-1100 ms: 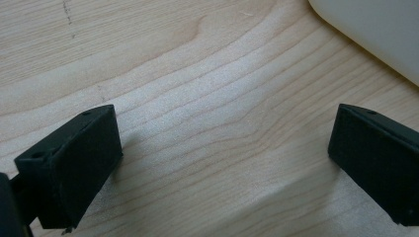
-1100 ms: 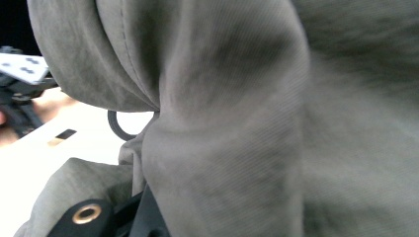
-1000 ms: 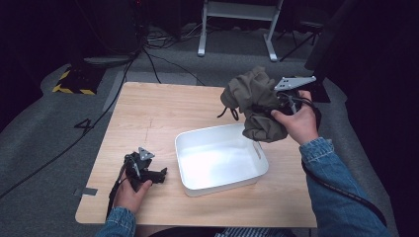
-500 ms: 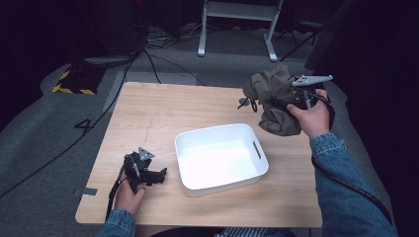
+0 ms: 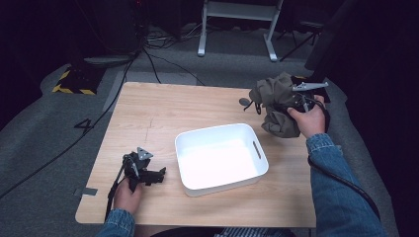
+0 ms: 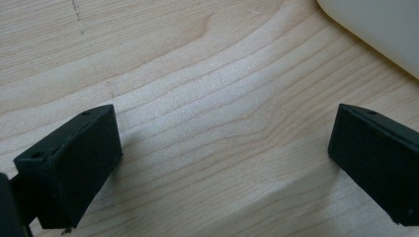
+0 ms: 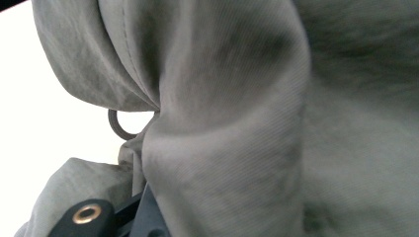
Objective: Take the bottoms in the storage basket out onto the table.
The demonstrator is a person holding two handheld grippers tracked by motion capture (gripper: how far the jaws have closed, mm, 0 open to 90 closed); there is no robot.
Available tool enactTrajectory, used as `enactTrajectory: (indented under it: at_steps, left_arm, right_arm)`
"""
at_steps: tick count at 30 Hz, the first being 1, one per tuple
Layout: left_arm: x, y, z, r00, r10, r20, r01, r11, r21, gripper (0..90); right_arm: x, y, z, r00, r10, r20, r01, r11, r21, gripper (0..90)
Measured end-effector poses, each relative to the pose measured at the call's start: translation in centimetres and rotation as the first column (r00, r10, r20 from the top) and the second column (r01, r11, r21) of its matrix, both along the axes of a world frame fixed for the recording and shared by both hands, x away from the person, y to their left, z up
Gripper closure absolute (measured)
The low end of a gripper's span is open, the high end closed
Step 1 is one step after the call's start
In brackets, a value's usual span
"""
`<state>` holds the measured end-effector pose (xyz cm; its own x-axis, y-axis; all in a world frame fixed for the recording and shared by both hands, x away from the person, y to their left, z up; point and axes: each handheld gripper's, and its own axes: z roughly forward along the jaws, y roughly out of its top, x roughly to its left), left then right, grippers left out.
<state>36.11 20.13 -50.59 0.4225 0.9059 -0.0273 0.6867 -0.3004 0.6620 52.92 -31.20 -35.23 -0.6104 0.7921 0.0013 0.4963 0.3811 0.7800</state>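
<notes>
High view had the right gripper (image 5: 291,104) clamped on a crumpled olive-grey cloth garment (image 5: 274,106), held in the air over the far right edge of the pale wooden table (image 5: 188,106), just beyond the empty white rectangular plastic tub (image 5: 221,157). Judging by that, the pick-up was done and the setting-down was left (where, I could not tell). The left gripper (image 5: 153,174) rested on the table, jaws wide apart, holding nothing.

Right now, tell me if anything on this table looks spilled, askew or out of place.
Nothing spilled or damaged. The white tub sits slightly skewed to the table edges and is empty. The olive-grey garment hangs bunched from the right gripper, up off the table beside the tub. The left gripper rests open on the wood.
</notes>
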Motion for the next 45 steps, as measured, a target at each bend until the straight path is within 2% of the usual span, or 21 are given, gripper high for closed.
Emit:
enactTrajectory:
  at_steps: [11,16,19,24,27,30,33,35,36,38,39,40,41,45]
  left_arm:
    - [0.0,0.0,0.0,1.0,0.001,-0.001,-0.001,1.0,0.0,0.1]
    - [0.0,0.0,0.0,1.0,0.0,-0.001,0.0,1.0,0.0,0.1]
    - [0.0,0.0,0.0,1.0,-0.002,-0.002,0.002,1.0,0.0,0.0]
    - [0.0,0.0,0.0,1.0,-0.002,-0.002,0.002,1.0,0.0,0.0]
    - [0.0,0.0,0.0,1.0,-0.002,-0.002,0.002,1.0,0.0,0.0]
    - [0.0,0.0,0.0,1.0,-0.002,-0.001,0.002,1.0,0.001,0.0]
    - [0.0,0.0,0.0,1.0,-0.002,-0.001,0.002,1.0,0.0,0.0]
    - [0.0,0.0,0.0,1.0,-0.002,-0.001,0.002,1.0,0.0,0.0]
    - [0.0,0.0,0.0,1.0,-0.002,-0.001,0.002,1.0,0.0,0.0]
    - [0.0,0.0,0.0,1.0,-0.002,-0.001,0.002,1.0,0.001,0.0]
    - [0.0,0.0,0.0,1.0,-0.002,-0.001,0.002,1.0,0.001,0.0]
    - [0.0,0.0,0.0,1.0,-0.002,-0.001,0.002,1.0,0.001,0.0]
    - [0.0,0.0,0.0,1.0,-0.002,-0.002,0.002,1.0,0.0,0.0]
    - [0.0,0.0,0.0,1.0,-0.002,-0.002,0.002,1.0,0.0,0.0]
  right_arm:
    - [0.6,-0.1,-4.1,0.9991,-0.014,-0.04,0.012,0.999,-0.039,69.3]
    - [0.8,-0.3,-5.4,0.998,-0.028,-0.056,0.025,0.999,-0.044,69.2]
    - [0.8,-0.6,-6.8,0.9964,-0.036,-0.077,0.033,0.999,-0.043,68.4]
    - [0.9,-0.9,-7.9,0.9944,-0.046,-0.096,0.041,0.998,-0.05,66.4]
    - [1.2,-0.9,-9.1,0.9918,-0.062,-0.111,0.054,0.995,-0.08,63.3]
    - [1.3,-0.8,-9.6,0.9896,-0.062,-0.13,0.051,0.995,-0.087,61.7]
    - [1.4,-0.5,-10.5,0.9866,-0.069,-0.148,0.052,0.991,-0.12,55.0]
    - [1.4,-0.4,-10.8,0.9858,-0.073,-0.151,0.054,0.991,-0.126,53.4]
    - [1.4,-0.2,-11.0,0.9843,-0.082,-0.156,0.062,0.99,-0.13,49.5]
    - [1.6,-0.1,-11.6,0.9791,-0.12,-0.165,0.097,0.986,-0.136,30.5]
    - [1.7,0.0,-11.7,0.9777,-0.133,-0.163,0.11,0.984,-0.142,24.5]
    - [1.7,0.0,-11.7,0.9777,-0.133,-0.163,0.11,0.984,-0.142,24.5]
    - [1.9,0.1,-11.8,0.979,-0.147,-0.141,0.125,0.981,-0.15,16.4]
    - [1.9,0.0,-11.6,0.983,-0.138,-0.12,0.12,0.981,-0.15,16.3]
